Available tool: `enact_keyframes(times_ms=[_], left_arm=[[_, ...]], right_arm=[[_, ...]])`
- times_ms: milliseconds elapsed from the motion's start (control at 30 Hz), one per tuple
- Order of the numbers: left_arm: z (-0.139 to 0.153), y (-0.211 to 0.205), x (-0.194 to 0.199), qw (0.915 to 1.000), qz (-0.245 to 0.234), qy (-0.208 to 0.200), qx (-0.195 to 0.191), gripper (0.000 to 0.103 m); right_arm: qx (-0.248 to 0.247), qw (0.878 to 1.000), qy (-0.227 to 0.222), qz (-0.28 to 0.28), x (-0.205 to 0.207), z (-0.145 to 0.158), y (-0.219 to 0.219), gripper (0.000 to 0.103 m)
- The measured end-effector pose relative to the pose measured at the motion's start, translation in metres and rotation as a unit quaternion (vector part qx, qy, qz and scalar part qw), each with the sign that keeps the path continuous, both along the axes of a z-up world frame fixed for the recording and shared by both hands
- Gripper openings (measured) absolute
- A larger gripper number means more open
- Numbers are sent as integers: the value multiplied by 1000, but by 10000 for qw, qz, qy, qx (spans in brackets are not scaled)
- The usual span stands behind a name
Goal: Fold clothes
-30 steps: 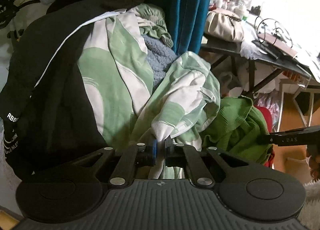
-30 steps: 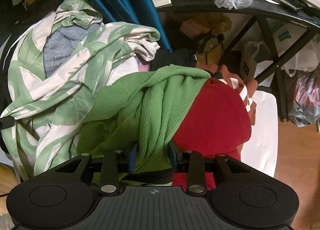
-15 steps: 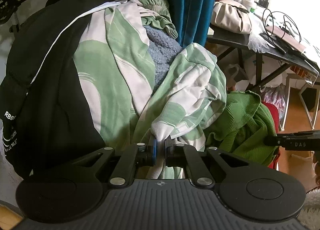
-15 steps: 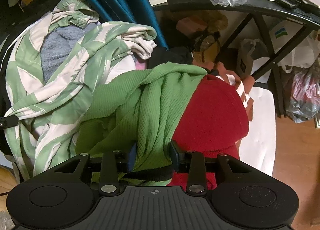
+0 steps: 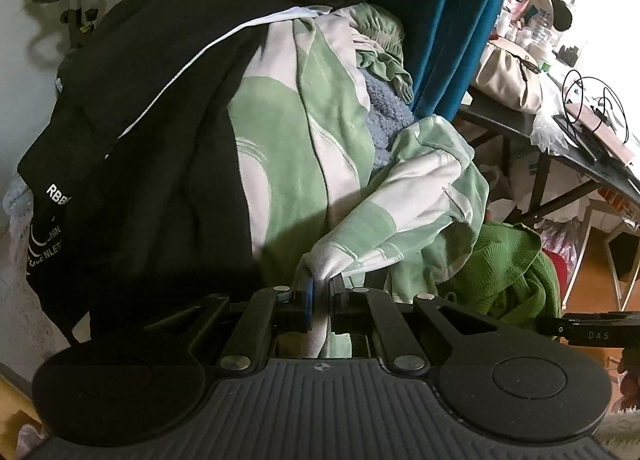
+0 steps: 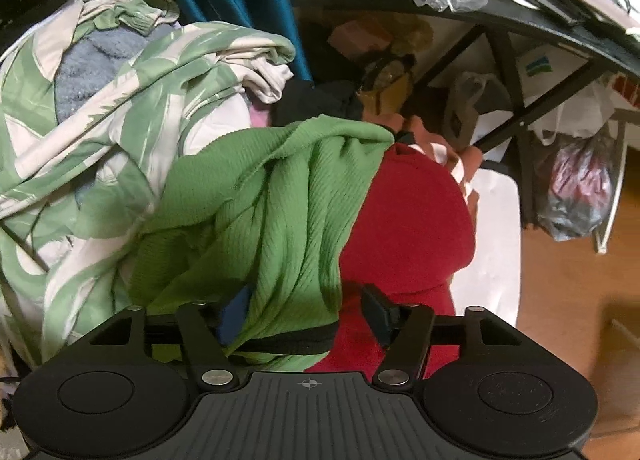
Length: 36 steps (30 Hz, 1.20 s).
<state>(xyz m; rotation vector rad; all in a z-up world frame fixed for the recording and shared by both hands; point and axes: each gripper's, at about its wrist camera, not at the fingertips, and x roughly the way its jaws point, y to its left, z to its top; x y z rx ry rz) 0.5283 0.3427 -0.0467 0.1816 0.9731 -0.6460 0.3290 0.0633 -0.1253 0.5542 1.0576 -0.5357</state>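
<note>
Since half a second ago the right gripper [image 6: 308,314] has spread its fingers wide: they were closed on a bunch of the green ribbed sweater [image 6: 280,212], and now they stand apart on either side of it, released, the blue left pad against the cloth and the right pad clear of it over the red garment [image 6: 408,220]. The left gripper [image 5: 320,294] has not changed, clenched on a white corner of the green-and-white patterned garment [image 5: 400,204].

The sweater is a bright green rib knit with a black band at its hem just before the right gripper's body, bunched in long folds. It lies draped over the red garment, on the right side of a heap of clothes, its hem end running down between the open fingers.

The patterned garment, pale green with broad white shapes, sprawls across the heap, over a blue fleecy piece [image 5: 386,116] and beside a black garment with white lettering [image 5: 140,164]. A teal curtain [image 5: 440,20] hangs behind; a dark counter [image 6: 520,20] with bags stands to the right.
</note>
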Motion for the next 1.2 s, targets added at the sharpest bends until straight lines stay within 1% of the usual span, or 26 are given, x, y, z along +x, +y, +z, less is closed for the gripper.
enact_keyframes(times_ms=[33, 67, 100, 133, 167, 200, 267, 400, 467, 667, 733, 833, 900, 967, 1100, 1133, 1200], left_arm=[[0, -2, -1, 10000, -23, -17, 26, 8], [-1, -3, -1, 10000, -39, -23, 44, 8], [-1, -4, -2, 10000, -56, -28, 61, 8], [-1, -6, -2, 9999, -71, -33, 79, 8], [-2, -6, -2, 9999, -69, -27, 88, 8], [-2, -6, -2, 9999, -66, -21, 97, 8], [-4, -7, -1, 9999, -63, -1, 117, 8], [-6, -8, -2, 9999, -65, 45, 148, 8], [-7, -9, -3, 9998, -79, 59, 164, 8], [-10, -10, -5, 9997, -93, 103, 183, 8], [-11, -10, -6, 9997, -97, 111, 177, 8], [-9, -9, -7, 9998, -129, 108, 82, 8], [-7, -9, -8, 9998, -175, 97, -36, 8], [-3, -8, -11, 9994, -259, 47, -232, 8], [6, -7, -14, 9984, -329, -53, -453, 8], [8, -4, -14, 9980, -294, -76, -559, 7], [16, 2, -16, 9952, -290, -236, -903, 7]], right_arm=[[-66, 10000, 55, -8, 1, 0, 1, 65], [-134, 9998, 109, -13, 2, 0, 2, 66], [-215, 9996, 155, -3, 2, 1, 3, 68], [-300, 9993, 203, 8, 3, 2, 4, 74], [-426, 9987, 272, 19, 5, 3, 6, 76], [-548, 9979, 337, 32, 6, 4, 8, 79], [-678, 9968, 416, 58, 7, 5, 11, 79], [-893, 9945, 544, 60, 9, 6, 15, 89], [-981, 9934, 586, 67, 10, 6, 16, 90], [-1014, 9930, 613, 33, 8, 5, 15, 93], [-1020, 9929, 611, 9, 7, 5, 15, 96], [-934, 9940, 569, -28, 5, 4, 13, 97], [-699, 9966, 445, -23, 2, 3, 11, 97], [-406, 9987, 300, -52, -2, 3, 8, 97], [-133, 9999, 10, -45, -11, 6, 5, 97], [-89, 9999, -35, -79, -13, 7, 3, 97], [-10, 9998, -69, -168, -18, 7, -1, 97]])
